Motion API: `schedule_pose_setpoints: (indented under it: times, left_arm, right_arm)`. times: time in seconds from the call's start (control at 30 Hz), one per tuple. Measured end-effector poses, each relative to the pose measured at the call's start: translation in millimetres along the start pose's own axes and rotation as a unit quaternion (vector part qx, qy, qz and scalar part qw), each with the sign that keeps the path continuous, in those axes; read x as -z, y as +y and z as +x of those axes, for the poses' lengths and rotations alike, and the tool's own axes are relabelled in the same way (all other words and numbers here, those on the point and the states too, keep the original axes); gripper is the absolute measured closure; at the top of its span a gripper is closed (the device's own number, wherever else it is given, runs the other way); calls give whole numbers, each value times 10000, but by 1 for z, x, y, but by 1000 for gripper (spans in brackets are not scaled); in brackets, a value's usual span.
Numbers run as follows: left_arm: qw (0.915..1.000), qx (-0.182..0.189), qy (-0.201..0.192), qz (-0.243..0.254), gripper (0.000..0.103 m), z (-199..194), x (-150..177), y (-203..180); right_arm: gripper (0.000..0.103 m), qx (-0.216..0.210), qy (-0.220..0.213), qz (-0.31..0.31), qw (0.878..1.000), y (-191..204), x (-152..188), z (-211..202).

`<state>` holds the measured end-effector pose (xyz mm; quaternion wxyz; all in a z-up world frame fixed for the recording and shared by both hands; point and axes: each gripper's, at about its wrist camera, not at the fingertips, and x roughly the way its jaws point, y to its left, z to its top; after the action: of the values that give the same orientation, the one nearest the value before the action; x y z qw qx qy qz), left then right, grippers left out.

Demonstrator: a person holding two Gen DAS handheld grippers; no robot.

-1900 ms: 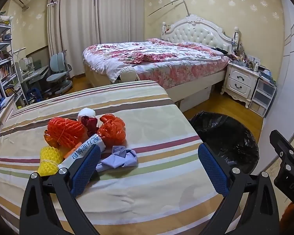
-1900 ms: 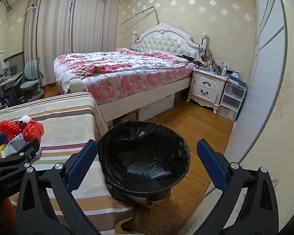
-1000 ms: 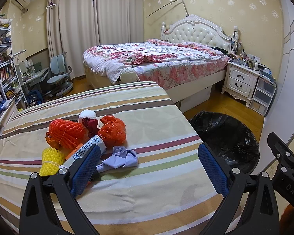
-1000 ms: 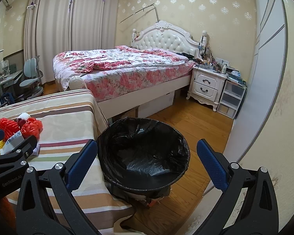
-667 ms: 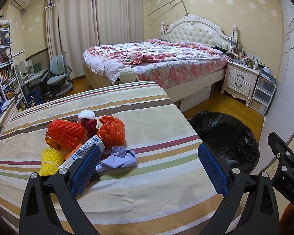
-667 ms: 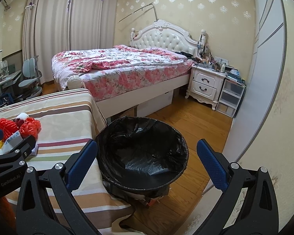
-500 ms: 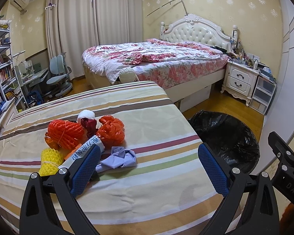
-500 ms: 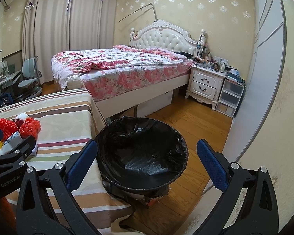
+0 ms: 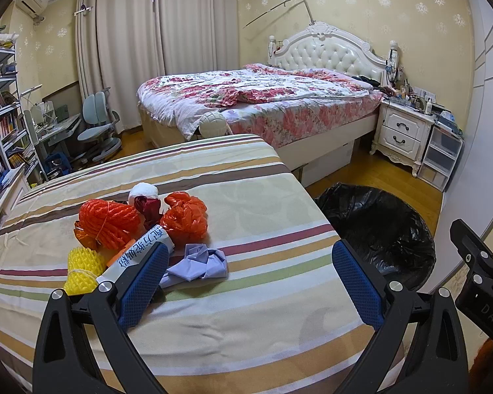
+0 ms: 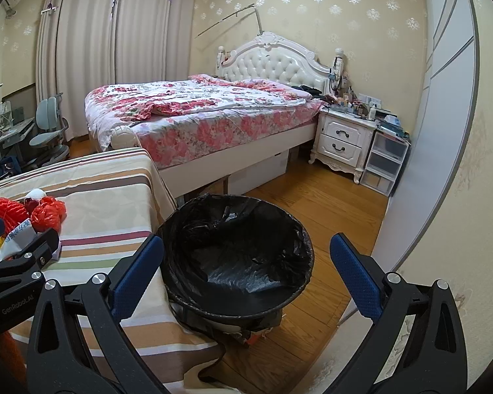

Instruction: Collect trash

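Fig.: Trash pile (image 9: pixel 141 229) lies near-left on striped table (image 9: pixel 263 197); lined bin (image 10: pixel 236 256) sits on floor just right of table edge, handy for drops. Left gripper (image 9: pixel 249 275) and right gripper (image 10: pixel 246 269) both spread wide, empty. Vs. earlier frames: virtually no change, slight drift only.

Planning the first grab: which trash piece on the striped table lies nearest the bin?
The crumpled lilac paper. It lies on the pile's bin side, right of the orange and yellow pieces.
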<state>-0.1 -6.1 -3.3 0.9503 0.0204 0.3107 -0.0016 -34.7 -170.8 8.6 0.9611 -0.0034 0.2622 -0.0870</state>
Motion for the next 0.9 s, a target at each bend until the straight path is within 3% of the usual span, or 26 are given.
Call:
schedule_pose_setpoints:
  times: [0.9]
  left_arm:
    - [10000, -6, 8, 10, 6, 0, 0, -2]
  right_arm:
    - [4, -11, 9, -3, 10000, 0, -1, 1]
